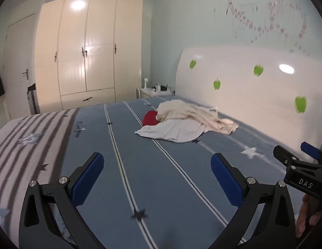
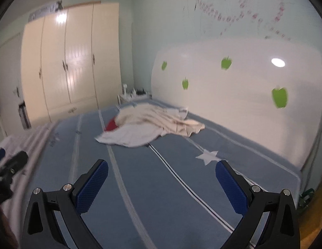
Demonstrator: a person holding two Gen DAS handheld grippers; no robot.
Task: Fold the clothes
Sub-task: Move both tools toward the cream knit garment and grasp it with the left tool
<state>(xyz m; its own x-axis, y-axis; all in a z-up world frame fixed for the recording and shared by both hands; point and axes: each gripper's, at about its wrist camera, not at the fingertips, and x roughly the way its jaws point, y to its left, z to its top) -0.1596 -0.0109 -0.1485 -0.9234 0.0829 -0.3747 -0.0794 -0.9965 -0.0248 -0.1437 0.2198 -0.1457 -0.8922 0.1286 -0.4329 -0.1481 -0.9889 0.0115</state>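
Lying beyond spread tongs (image 1: 156,178): clothes (image 1: 188,120)

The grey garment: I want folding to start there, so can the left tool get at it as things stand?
Probably yes. The left tool is open over bare bedspread, nothing between it and the grey garment's near edge, though the cream garment overlaps its far side.

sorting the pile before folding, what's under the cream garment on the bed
Under the cream garment lie a pale grey garment, spread toward the near side, and a red item poking out at its left. How far either runs beneath, and whether anything else is there, is covered.
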